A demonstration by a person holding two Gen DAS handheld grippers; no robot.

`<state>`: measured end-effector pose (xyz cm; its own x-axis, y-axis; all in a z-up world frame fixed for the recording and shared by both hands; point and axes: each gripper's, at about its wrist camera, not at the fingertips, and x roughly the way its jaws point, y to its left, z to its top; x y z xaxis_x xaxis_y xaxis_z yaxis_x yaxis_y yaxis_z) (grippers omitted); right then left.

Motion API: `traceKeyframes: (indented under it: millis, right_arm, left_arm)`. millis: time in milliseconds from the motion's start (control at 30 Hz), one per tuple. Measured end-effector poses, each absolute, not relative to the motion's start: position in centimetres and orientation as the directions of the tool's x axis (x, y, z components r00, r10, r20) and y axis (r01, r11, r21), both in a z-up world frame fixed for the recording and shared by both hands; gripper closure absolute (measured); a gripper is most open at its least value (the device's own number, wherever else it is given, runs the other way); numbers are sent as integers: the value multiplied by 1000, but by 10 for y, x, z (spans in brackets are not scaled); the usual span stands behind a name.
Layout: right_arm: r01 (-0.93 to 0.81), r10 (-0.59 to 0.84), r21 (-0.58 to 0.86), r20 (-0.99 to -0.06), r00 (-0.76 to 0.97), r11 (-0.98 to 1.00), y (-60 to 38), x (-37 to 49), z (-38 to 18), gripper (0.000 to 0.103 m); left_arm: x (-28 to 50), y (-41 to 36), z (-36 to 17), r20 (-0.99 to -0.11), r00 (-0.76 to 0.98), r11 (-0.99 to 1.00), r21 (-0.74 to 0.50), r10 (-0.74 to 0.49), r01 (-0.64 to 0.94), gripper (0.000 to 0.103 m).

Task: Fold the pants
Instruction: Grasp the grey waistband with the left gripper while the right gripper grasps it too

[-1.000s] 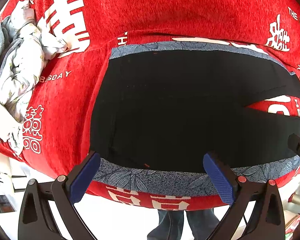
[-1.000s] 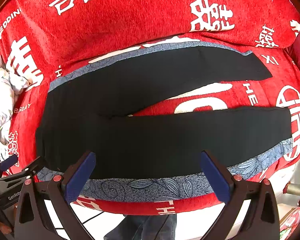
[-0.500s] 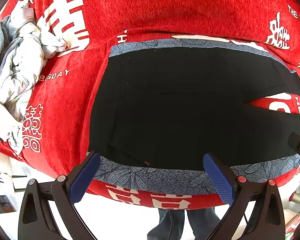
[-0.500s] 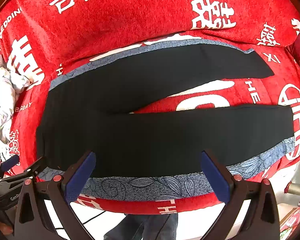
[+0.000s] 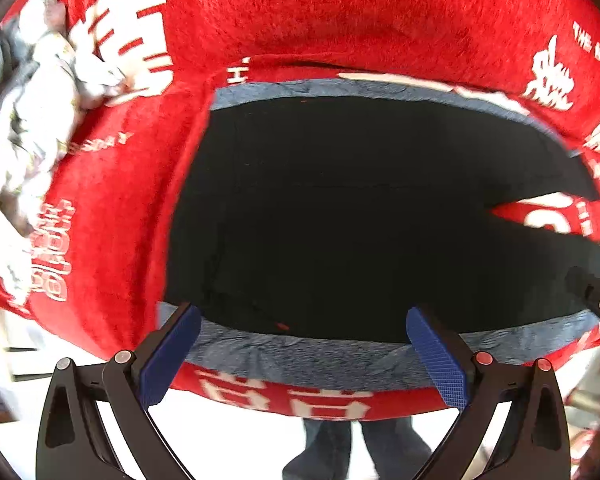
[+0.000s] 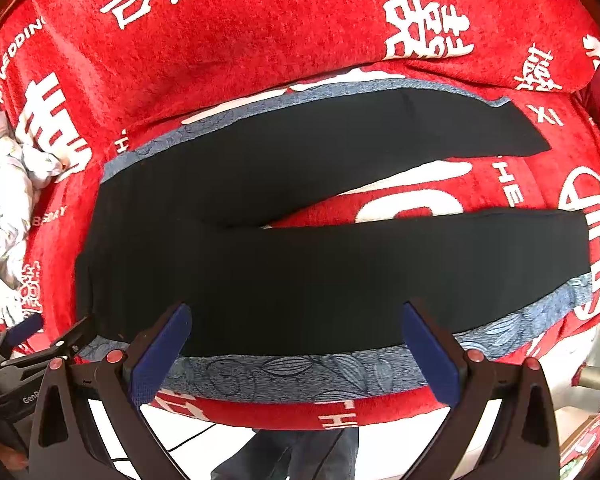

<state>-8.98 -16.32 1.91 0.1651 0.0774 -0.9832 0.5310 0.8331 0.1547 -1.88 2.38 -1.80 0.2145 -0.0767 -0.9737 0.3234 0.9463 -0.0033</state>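
Black pants (image 6: 300,272) lie flat on a blue-grey leaf-patterned cloth (image 6: 292,368), waist to the left, the two legs spread apart toward the right. In the left wrist view the waist part of the pants (image 5: 340,220) fills the middle. My left gripper (image 5: 300,352) hangs open over the near edge by the waist, holding nothing. My right gripper (image 6: 296,352) is open over the near leg's edge, also empty. The left gripper (image 6: 40,344) shows at the lower left of the right wrist view.
A red blanket (image 6: 260,40) with white characters covers the sofa. A crumpled pale garment (image 5: 32,112) lies at the left; the same garment (image 6: 4,200) appears in the right wrist view. A person's legs (image 5: 360,452) stand below the near edge on a white floor.
Both grippers have drifted slightly back, so the pants sit a little higher in view. The left wrist view is now blurred with motion. Jaws stay open.
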Motion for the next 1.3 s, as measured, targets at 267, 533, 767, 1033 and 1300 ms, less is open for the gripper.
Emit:
traceKeyframes:
  millis: [267,533,767,1033,1300]
  right_arm:
    - [536,566,644,-755,330,546,-158,-110,-29,4]
    - [611,767,723,-578,279,322,-105,-152,-112,41]
    - [614,758,731,-571,314,296,-99,-166,-137,41]
    - [570,754,789,-515,409,230,-80,-142,-136,39]
    - [551,791,832,-378,481,64,-72,-126,-122,82]
  left_arm:
    - [-18,83,-40,-943,160,929,-239,-291,282,0]
    - [-30,133,-85,-924,48,918,-370,-380,143,1]
    - [-47,147,-116,-907,-19,901,-419,-420,114,0]
    - [-44,151,-138,-870,-33,871,-492,-492,5,0]
    - [-41,157,-147,-791,-3,787,-608,-611,-101,0]
